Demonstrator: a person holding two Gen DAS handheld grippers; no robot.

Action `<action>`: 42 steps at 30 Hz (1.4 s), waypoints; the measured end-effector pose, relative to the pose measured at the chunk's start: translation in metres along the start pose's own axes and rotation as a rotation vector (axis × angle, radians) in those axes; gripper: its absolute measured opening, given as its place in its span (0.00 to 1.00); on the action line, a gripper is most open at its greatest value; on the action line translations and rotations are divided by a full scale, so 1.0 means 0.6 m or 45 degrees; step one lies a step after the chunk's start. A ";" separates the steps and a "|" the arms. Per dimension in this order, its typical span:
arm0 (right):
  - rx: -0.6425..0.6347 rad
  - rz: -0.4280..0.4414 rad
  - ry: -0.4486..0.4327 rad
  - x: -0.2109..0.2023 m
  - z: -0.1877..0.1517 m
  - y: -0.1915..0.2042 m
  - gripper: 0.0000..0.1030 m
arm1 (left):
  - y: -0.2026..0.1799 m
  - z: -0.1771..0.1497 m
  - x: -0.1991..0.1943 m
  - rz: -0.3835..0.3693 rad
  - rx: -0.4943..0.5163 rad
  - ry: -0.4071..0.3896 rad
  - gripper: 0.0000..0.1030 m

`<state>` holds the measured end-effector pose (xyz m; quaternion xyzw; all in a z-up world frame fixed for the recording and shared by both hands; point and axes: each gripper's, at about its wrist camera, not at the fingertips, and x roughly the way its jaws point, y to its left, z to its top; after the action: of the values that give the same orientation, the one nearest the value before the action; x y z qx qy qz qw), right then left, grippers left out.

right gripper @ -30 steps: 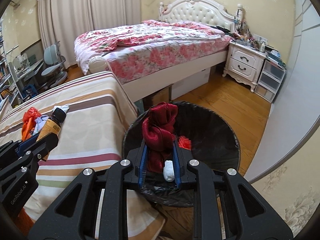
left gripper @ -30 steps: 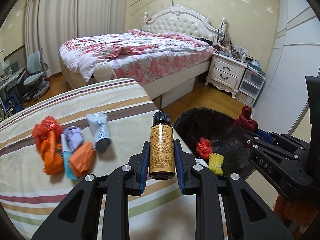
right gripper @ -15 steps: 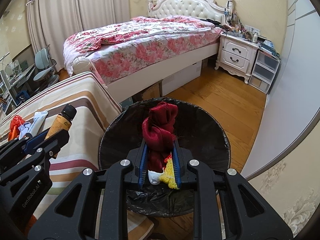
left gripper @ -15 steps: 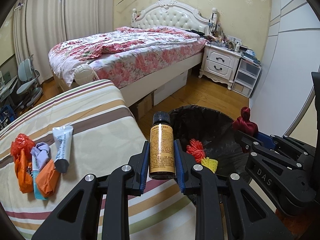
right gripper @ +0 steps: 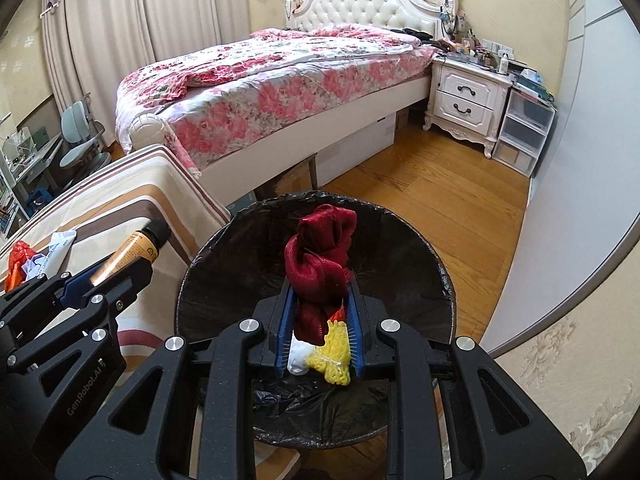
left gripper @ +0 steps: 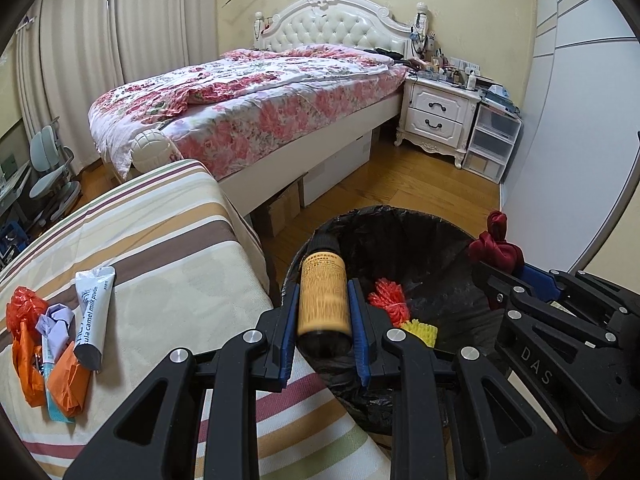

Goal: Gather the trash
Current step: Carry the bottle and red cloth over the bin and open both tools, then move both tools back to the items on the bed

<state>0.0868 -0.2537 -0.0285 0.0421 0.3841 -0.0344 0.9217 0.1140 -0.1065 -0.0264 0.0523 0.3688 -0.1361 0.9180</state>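
Note:
My left gripper [left gripper: 323, 292] is shut on a brown bottle [left gripper: 323, 292] with a black cap, held over the near rim of the black-lined trash bin [left gripper: 424, 240]. It also shows in the right wrist view [right gripper: 132, 254]. My right gripper [right gripper: 320, 292] is shut on a dark red cloth bundle [right gripper: 318, 252] above the bin [right gripper: 224, 280]. Red [left gripper: 390, 304] and yellow [left gripper: 420, 330] mesh scraps lie in the bin. On the striped table [left gripper: 168, 240] lie a white tube [left gripper: 94, 316], orange wrappers [left gripper: 72, 380], a red bag [left gripper: 24, 308] and purple paper [left gripper: 54, 322].
A floral bed [left gripper: 260, 108] stands behind, with a white nightstand [left gripper: 436, 118] and plastic drawers [left gripper: 490, 140] at the right. Wooden floor [left gripper: 400, 184] lies between bed and bin. A wall [left gripper: 568, 140] runs along the right. Office chairs [left gripper: 48, 172] stand far left.
Both grippers have moved right toward the bin. The bottle now hangs over the bin's rim, and the red cloth sits over the bin's middle.

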 end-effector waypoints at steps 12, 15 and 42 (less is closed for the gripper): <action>0.026 -0.051 -0.018 -0.002 -0.001 -0.013 0.45 | 0.010 0.001 -0.005 0.047 -0.026 -0.029 0.60; 0.032 -0.068 -0.032 -0.007 0.000 -0.015 0.52 | 0.015 0.003 -0.008 0.066 -0.034 -0.044 0.67; -0.088 0.096 -0.038 -0.037 -0.009 0.131 0.65 | 0.193 -0.065 -0.132 0.350 -0.255 -0.071 0.72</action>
<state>0.0750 -0.1742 -0.0121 0.0243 0.3693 0.0130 0.9289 0.0672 0.0288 -0.0002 0.0068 0.3441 0.0267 0.9385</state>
